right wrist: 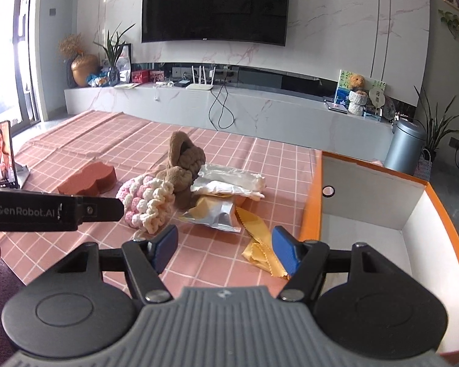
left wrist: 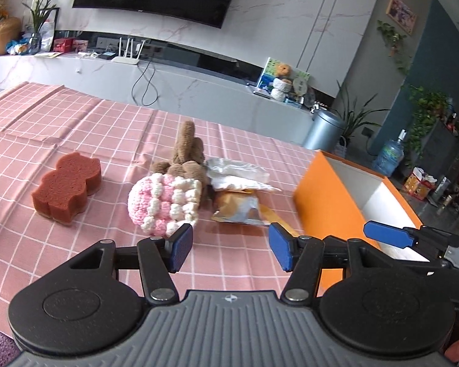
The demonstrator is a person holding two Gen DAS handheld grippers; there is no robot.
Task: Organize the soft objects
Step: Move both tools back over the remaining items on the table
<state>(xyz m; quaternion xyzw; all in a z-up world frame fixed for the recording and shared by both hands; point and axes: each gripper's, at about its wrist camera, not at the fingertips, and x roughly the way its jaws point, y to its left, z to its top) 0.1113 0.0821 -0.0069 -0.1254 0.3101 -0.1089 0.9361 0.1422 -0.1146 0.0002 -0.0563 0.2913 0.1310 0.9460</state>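
Note:
On the pink checked tablecloth point(left wrist: 76, 128) lie a brown sponge point(left wrist: 65, 187), a pink-and-cream crochet piece point(left wrist: 165, 203), a brown plush toy point(left wrist: 186, 156), a silver-white packet point(left wrist: 235, 174), a yellow-and-silver snack packet point(left wrist: 240, 209) and a yellow cloth point(right wrist: 258, 238). My left gripper point(left wrist: 231, 250) is open and empty, just in front of the crochet piece. My right gripper point(right wrist: 225, 246) is open and empty, near the yellow cloth. An orange box point(right wrist: 382, 214) with a white inside stands open at the right. The right gripper's blue fingertip point(left wrist: 385, 234) shows over the box in the left wrist view.
A phone on a stand point(right wrist: 3, 156) plays video at the table's left edge. The left gripper's black body point(right wrist: 52, 209) crosses the right wrist view at the left. Beyond the table are a TV console point(right wrist: 229, 104), a grey bin point(right wrist: 405, 145) and plants.

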